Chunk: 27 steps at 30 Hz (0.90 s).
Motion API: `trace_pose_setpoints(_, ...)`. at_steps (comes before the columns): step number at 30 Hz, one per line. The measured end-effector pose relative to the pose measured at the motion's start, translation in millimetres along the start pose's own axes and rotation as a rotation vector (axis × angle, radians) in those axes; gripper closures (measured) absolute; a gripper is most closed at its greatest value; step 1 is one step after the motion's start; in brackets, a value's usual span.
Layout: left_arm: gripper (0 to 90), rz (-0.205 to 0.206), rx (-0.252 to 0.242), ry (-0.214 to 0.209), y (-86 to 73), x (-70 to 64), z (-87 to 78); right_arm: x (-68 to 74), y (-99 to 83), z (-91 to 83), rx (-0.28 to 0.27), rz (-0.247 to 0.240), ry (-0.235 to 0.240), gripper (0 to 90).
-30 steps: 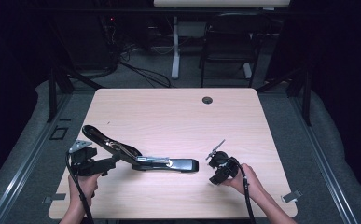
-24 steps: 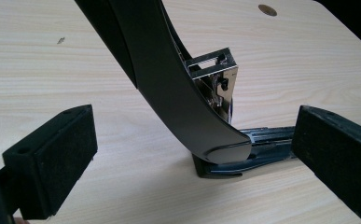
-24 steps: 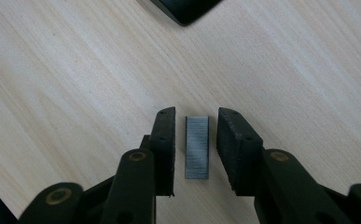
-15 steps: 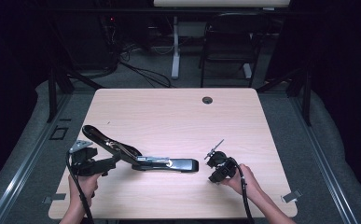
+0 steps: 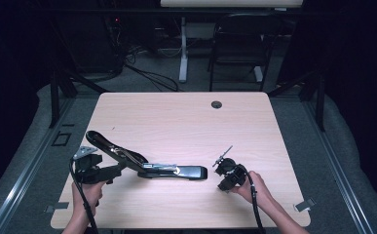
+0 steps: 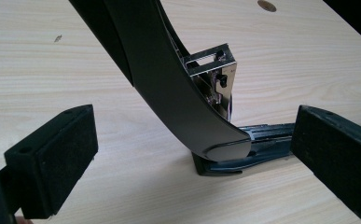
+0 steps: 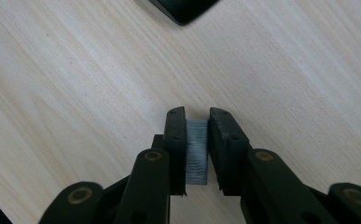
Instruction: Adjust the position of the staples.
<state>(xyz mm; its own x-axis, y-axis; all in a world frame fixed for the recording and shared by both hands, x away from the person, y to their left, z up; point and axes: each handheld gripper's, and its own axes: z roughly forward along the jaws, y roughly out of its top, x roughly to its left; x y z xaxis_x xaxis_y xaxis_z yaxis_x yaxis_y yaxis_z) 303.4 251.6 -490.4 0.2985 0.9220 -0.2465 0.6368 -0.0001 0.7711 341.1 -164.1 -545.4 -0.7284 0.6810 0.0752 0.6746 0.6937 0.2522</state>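
I have a black stapler [image 5: 149, 165] lying near the front edge of the table [image 5: 176, 117], left of centre, swung open: its base runs flat along the wood toward the right, and its top arm rises on a slant back to the left. My left gripper [image 5: 115, 169] sits at the hinge end of it, held in the hand at the lower left. In the left gripper view the jaws stand wide apart, one black pad at each side of the picture, and the stapler's curved arm [image 6: 169, 84] rises between them without touching either. Behind that arm I see the shiny metal magazine [image 6: 213, 77] and, lower down, the base [image 6: 253, 144] lying on the wood.

My right gripper [image 5: 221, 165] is just beside the free end of the stapler's base, apart from it, held in the hand at the lower right. In the right gripper view [image 7: 197, 123] its jaws are pressed in on a small grey strip of staples [image 7: 197, 149], clamped between the two pads and hovering close over the table. A black corner of the stapler [image 7: 183, 9] shows at the top of that view, well clear of the strip; bare wood lies between them.

A small round cable hole [image 5: 216, 104] sits far back on the tabletop. Beyond the table I see a chair [image 5: 237, 44], a white desk leg [image 5: 182, 48] and loose cables [image 5: 147, 73] on the floor.
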Motion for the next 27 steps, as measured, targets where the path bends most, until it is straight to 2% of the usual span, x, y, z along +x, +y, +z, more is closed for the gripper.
trace_pose_setpoints(4,1.0,-0.002,0.003,-0.003,0.0,-0.3,0.2,0.4,0.8,-0.6,0.016,-0.010,-0.004,77.7)
trace_pose_setpoints(14,1.1,-0.002,-0.001,-0.006,-0.1,-0.1,0.5,1.6,1.6,-1.1,0.013,-0.023,-0.009,78.6)
trace_pose_setpoints(21,1.2,-0.001,-0.002,-0.006,0.1,0.1,0.2,2.0,2.1,-7.4,-0.017,-0.034,-0.009,78.7)
trace_pose_setpoints(24,1.8,-0.017,-0.015,-0.015,0.4,-0.2,-0.8,0.9,1.2,-10.3,-0.032,-0.030,-0.008,78.7)
trace_pose_setpoints(27,3.0,-0.018,-0.025,-0.005,1.5,0.5,-2.4,-0.6,0.6,-12.3,-0.042,-0.030,-0.012,78.7)
